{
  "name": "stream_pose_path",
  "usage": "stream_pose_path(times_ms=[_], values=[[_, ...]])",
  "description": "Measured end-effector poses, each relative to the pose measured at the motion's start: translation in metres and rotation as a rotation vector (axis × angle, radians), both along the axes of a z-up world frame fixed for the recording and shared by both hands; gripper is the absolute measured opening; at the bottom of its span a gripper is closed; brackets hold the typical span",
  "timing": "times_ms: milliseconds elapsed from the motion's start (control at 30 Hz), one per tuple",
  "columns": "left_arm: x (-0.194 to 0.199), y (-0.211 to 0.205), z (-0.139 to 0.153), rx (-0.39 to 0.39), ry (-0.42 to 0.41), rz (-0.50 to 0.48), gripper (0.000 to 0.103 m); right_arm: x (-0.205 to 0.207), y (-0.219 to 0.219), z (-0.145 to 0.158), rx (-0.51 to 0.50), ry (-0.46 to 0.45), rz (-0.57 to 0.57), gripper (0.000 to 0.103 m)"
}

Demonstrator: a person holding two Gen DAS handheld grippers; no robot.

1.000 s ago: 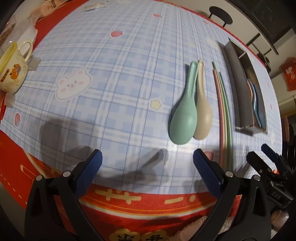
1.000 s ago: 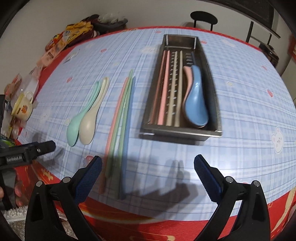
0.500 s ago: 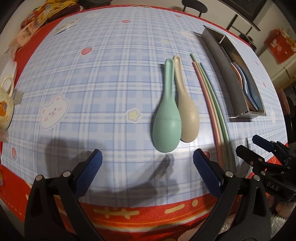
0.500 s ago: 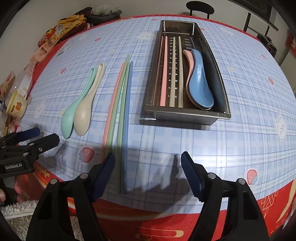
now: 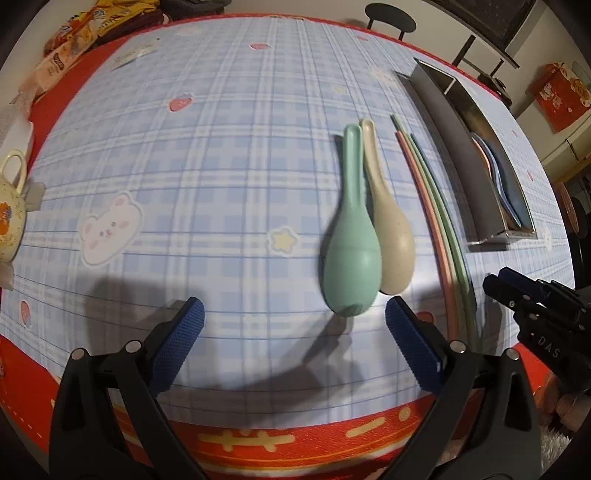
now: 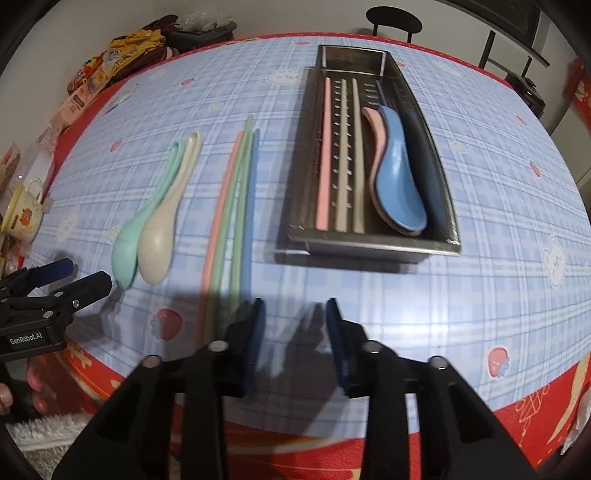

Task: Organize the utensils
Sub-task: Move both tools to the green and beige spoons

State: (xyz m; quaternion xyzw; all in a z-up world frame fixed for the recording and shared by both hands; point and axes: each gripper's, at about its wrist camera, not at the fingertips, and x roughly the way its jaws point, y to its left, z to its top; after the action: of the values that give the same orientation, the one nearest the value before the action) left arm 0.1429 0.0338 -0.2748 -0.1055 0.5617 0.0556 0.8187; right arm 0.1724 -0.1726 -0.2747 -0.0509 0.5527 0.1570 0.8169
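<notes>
A green spoon (image 5: 351,251) and a beige spoon (image 5: 391,236) lie side by side on the blue plaid cloth, bowls toward me. My left gripper (image 5: 293,332) is open just short of the green spoon's bowl, holding nothing. Right of the spoons lie several loose pastel chopsticks (image 6: 232,206). The metal tray (image 6: 365,245) holds a few chopsticks (image 6: 340,155) and a blue spoon (image 6: 399,177) stacked on a pink one. My right gripper (image 6: 293,317) hovers by the near ends of the loose chopsticks. Its jaws are closing, a narrow gap is left, and nothing is between them.
A yellow mug (image 6: 24,210) stands at the table's left edge and snack packets (image 6: 110,70) lie at the far left corner. A black chair (image 6: 393,16) is behind the table. The red table border runs along the near edge, with a hand (image 6: 22,391) below it.
The right gripper's jaws have narrowed from wide open to a small gap. The left gripper has rolled, and the spoons now sit closer to its jaws.
</notes>
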Motion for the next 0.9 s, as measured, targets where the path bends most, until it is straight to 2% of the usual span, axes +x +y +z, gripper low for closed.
stream_pose_path(times_ms=[133, 367, 500, 700, 733, 833, 900], values=[[-0.002, 0.003, 0.003, 0.017, -0.011, -0.004, 0.097, 0.000, 0.011, 0.001, 0.019, -0.008, 0.029, 0.018], [-0.003, 0.005, 0.008, 0.040, -0.040, -0.023, 0.097, -0.003, 0.018, 0.001, 0.033, -0.004, 0.048, 0.017], [0.003, -0.014, 0.012, 0.130, -0.064, -0.131, 0.097, -0.001, 0.019, 0.003, 0.053, -0.003, 0.039, 0.017], [0.010, -0.052, 0.005, 0.316, -0.067, -0.300, 0.096, -0.001, 0.018, 0.010, 0.070, -0.016, 0.036, 0.017], [0.011, -0.056, 0.002, 0.339, -0.061, -0.319, 0.094, -0.001, 0.018, 0.010, 0.072, -0.017, 0.035, 0.017], [0.014, -0.065, -0.003, 0.402, -0.039, -0.368, 0.080, -0.001, 0.013, 0.011, 0.079, -0.015, 0.024, 0.017], [0.015, -0.067, -0.005, 0.425, -0.033, -0.385, 0.078, -0.001, 0.010, 0.011, 0.085, -0.012, 0.015, 0.017]])
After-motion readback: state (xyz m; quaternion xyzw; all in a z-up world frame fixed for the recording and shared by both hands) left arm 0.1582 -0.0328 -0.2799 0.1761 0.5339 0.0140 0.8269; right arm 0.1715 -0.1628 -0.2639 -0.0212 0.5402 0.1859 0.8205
